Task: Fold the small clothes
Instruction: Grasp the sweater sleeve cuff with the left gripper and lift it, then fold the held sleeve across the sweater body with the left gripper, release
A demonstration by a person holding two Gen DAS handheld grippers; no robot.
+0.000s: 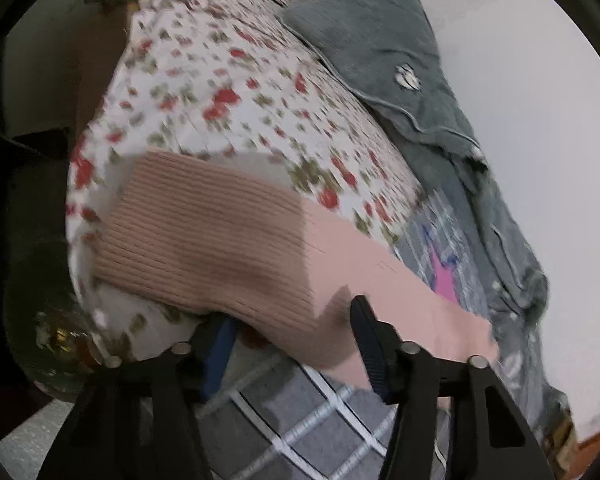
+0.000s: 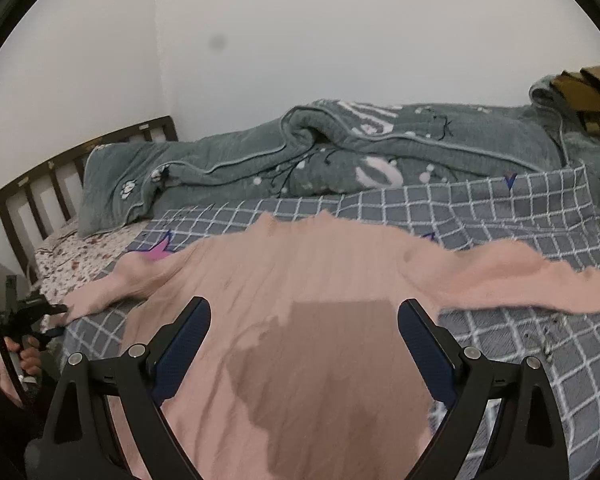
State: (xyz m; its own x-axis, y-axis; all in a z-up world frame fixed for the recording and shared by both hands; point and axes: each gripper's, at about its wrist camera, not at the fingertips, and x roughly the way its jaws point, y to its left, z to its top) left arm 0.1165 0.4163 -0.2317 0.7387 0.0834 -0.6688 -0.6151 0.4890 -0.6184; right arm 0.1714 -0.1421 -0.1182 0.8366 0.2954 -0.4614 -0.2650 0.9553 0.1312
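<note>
**A:** ok so where's the thing we're folding rn?

**B:** the pink ribbed sweater (image 2: 300, 280) is spread flat on the gray checked cover (image 2: 500, 344) on the bed, body toward us, sleeves out to both sides. Behind it there's a bunched gray-green blanket (image 2: 340, 148) along the wall, w/ the dark slatted headboard (image 2: 40, 184) off to the left.

**A:** and the claws?

**B:** right gripper (image 2: 304, 316) is spread wide, hanging over the sweater's body, nothing between the fingers. Left gripper (image 1: 288, 332) is at the tip of the left sleeve (image 1: 220, 236); in the right wrist view we see that cuff reaching right to its fingertips. In its own cam the fabric drapes across the gap btw the fingers, but it's blurry, so tbh we can't tell if it's clamped or just under the cloth.

**A:** what's under that sleeve?

**B:** a floral sheet (image 1: 220, 80), red flowers on white, next to the checked cover.
</note>
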